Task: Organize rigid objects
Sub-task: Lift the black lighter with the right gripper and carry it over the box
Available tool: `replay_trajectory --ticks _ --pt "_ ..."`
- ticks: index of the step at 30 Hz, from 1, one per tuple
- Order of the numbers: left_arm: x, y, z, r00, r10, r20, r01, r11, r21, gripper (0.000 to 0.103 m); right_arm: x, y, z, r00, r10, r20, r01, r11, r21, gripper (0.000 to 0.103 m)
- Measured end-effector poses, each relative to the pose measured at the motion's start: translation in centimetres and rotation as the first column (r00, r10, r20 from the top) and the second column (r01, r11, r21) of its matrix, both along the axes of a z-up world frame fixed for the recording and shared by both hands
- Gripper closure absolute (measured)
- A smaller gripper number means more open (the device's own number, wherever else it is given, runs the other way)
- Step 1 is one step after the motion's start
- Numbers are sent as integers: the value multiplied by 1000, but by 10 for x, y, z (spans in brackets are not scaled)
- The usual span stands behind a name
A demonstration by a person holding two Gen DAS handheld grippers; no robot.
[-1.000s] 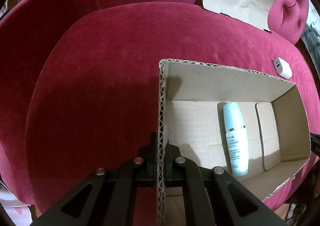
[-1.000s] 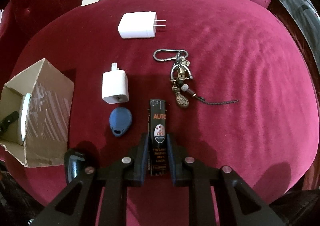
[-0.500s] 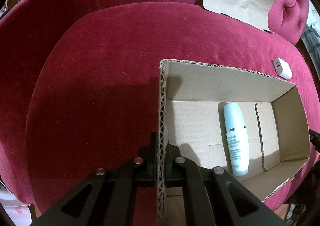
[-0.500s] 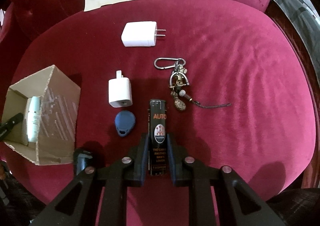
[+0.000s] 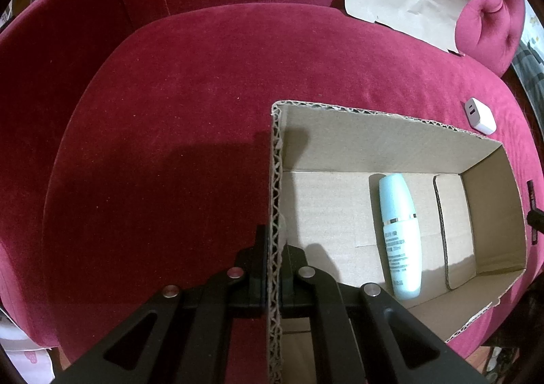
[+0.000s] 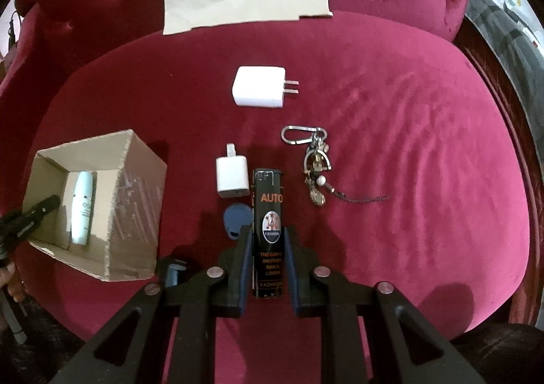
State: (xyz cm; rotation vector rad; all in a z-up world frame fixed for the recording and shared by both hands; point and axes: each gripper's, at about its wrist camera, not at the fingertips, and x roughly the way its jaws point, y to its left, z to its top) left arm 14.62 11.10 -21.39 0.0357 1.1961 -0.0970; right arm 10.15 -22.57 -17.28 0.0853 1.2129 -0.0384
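Left wrist view: the left gripper [image 5: 273, 268] is clamping the near wall of the cardboard box [image 5: 276, 180] at lower centre, steadying it on the red cushion [image 5: 163, 132]. A pale blue bottle [image 5: 399, 234] is lying inside, right of centre.

Right wrist view: the right gripper [image 6: 268, 248] is pinching a black lighter [image 6: 268, 214] at bottom centre, apparently lifting it clear of the cushion. Two white chargers [image 6: 258, 91], a blue fob [image 6: 236, 219] and a keychain [image 6: 316, 163] are waiting mid-frame; the box is sitting at left. The next move calls for carrying the lighter leftward over the box opening and releasing it beside the bottle.
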Motion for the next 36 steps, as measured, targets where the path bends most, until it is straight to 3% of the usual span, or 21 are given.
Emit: replay_trajectory --ticks 19,36 --pt "0 1 0 1000 1 -1 -1 1000 -1 100 9 44 48 993 97 70 -99 995 19 84" --pt "0 0 -1 1000 2 -2 -2 1000 -1 100 20 103 61 971 222 90 -226 973 37 84"
